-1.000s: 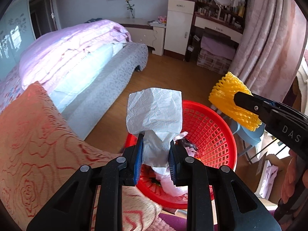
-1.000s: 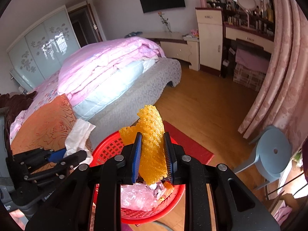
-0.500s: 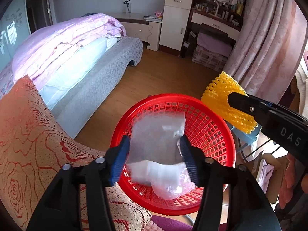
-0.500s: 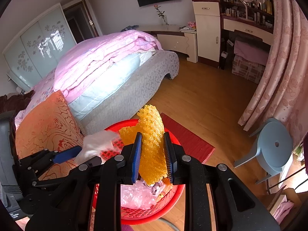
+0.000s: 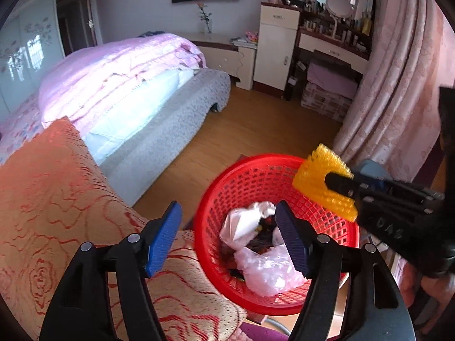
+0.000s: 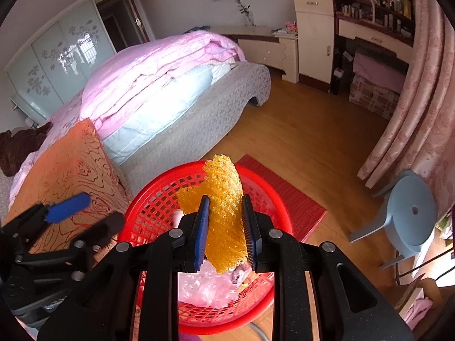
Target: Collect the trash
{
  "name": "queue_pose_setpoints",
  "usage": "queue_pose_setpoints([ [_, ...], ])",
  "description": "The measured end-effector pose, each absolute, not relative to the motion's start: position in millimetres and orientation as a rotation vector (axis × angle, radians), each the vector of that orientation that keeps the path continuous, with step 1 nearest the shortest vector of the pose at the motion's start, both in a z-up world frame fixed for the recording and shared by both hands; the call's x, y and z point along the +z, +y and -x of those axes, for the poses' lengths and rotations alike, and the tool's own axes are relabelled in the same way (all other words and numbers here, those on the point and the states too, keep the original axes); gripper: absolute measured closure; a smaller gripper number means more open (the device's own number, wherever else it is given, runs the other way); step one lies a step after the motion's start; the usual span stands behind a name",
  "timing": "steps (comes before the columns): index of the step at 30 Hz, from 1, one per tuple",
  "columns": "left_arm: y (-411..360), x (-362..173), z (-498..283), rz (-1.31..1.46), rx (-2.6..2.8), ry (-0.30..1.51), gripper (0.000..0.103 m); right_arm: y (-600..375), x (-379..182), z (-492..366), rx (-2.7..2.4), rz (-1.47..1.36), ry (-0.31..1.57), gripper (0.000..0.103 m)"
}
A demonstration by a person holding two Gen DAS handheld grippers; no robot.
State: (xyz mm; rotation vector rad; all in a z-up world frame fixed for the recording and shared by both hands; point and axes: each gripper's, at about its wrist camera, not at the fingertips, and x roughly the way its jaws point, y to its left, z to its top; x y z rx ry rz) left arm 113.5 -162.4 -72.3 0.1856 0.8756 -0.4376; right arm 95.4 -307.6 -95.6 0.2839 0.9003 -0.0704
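A red mesh basket [image 5: 250, 187] [image 6: 153, 199] stands on the floor below both grippers. A white tissue [image 5: 241, 224] lies inside it on a clear plastic bag [image 5: 270, 270] and darker trash. My left gripper [image 5: 230, 241] is open and empty above the basket's left rim. My right gripper [image 6: 226, 233] is shut on a yellow foam net [image 6: 224, 199], held over the basket; the net [image 5: 321, 182] also shows at the right of the left wrist view.
An orange patterned cushion [image 5: 57, 204] lies left of the basket. A bed [image 6: 159, 85] with pink bedding stands behind. A red mat [image 6: 287, 196] lies under the basket. A blue plastic stool [image 6: 409, 213] and pink curtains [image 6: 418, 91] are at the right.
My left gripper opened wide and let go of the white tissue, which dropped into the basket. The right gripper kept hold of the yellow net and moved over the basket.
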Motion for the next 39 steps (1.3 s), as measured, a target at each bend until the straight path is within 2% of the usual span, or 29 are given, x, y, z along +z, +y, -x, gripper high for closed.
queue_pose_setpoints([
  [9,-148,-63,-113,-0.185,-0.375,0.836,0.034,-294,-111,-110,-0.042,-0.269,0.927,0.077],
  [18,-133,-62,-115,-0.148,-0.346,0.842,0.034,-297,-105,-109,0.01,-0.361,0.874,0.04],
  [30,-115,-49,-107,-0.143,-0.308,0.791,0.029,-295,-80,-84,-0.122,-0.276,0.76,0.01],
  [39,-99,-27,-83,-0.172,-0.264,0.683,0.021,-263,-34,-43,-0.242,-0.084,0.577,0.007],
])
